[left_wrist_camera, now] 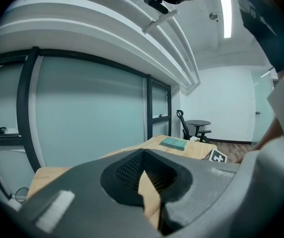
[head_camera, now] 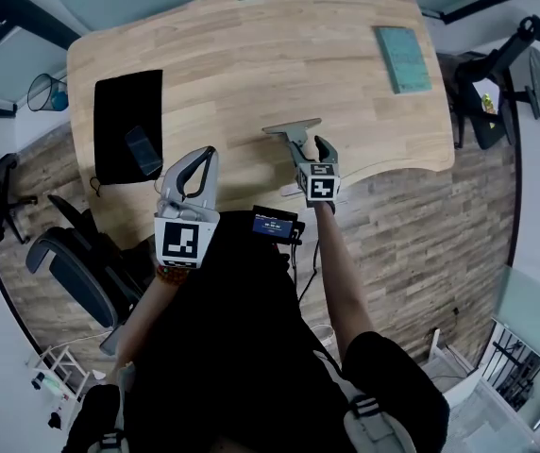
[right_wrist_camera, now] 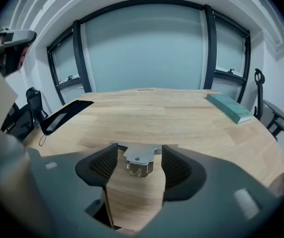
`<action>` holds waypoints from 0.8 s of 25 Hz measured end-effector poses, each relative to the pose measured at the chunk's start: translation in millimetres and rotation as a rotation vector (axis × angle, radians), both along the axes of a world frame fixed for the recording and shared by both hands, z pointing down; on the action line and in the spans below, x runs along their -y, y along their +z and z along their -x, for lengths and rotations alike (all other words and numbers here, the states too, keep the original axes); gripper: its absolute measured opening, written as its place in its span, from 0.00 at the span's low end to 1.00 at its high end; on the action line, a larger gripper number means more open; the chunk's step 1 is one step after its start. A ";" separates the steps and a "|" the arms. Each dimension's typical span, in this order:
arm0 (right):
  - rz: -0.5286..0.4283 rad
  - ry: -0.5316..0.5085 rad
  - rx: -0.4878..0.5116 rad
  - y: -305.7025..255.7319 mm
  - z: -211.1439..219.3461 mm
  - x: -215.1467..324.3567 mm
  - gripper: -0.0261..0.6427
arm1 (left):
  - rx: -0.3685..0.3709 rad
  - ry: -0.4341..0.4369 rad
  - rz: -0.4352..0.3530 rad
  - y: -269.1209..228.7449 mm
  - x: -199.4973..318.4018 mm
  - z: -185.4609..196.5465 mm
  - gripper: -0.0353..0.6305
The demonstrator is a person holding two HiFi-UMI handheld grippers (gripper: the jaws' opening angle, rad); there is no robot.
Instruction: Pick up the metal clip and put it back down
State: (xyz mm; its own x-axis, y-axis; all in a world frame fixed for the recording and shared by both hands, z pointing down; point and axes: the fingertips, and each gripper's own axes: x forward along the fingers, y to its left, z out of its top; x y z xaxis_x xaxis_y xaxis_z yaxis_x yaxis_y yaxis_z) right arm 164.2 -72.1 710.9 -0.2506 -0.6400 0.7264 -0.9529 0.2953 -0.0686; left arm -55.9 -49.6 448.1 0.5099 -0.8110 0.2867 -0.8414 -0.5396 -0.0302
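Metal clip [right_wrist_camera: 138,163] between spread jaws of right gripper [right_wrist_camera: 138,155]

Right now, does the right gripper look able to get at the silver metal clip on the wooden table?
Probably yes: the right gripper, jaws apart, straddles the silver metal clip lying on the light wooden table; nothing blocks it.

metal clip [head_camera: 289,128] partly behind right gripper [head_camera: 311,149], black device [head_camera: 274,223] screen unreadable
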 end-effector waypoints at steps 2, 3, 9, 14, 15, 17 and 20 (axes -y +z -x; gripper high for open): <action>0.021 0.001 0.004 8.5 1.0 -1.1 0.51 | 0.001 -0.003 0.004 1.4 0.0 0.2 0.05; 0.029 0.002 0.003 12.4 0.6 -1.2 0.52 | 0.001 -0.004 0.007 2.4 0.1 0.1 0.05; 0.063 -0.006 0.021 34.9 11.0 3.2 0.54 | 0.007 -0.010 0.008 5.1 0.4 3.8 0.05; 0.087 -0.008 0.008 46.8 13.0 6.9 0.59 | 0.021 -0.018 0.032 13.6 -3.4 6.7 0.05; 0.091 -0.010 0.009 49.1 14.8 8.2 0.60 | 0.023 -0.022 0.033 14.1 -3.9 7.9 0.05; 0.100 -0.012 0.007 52.5 13.5 8.6 0.60 | 0.024 -0.026 0.037 15.6 -5.5 7.0 0.05; 0.107 -0.007 -0.002 56.3 11.0 11.3 0.60 | 0.025 -0.025 0.045 17.8 -4.9 6.3 0.05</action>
State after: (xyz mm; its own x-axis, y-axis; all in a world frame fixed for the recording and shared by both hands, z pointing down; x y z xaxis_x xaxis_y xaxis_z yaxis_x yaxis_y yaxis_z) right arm 153.2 -83.4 767.2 -0.2531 -0.5574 0.7907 -0.9512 0.2926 -0.0982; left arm -62.2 -44.7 466.0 0.4816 -0.8098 0.3351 -0.8541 -0.5194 -0.0277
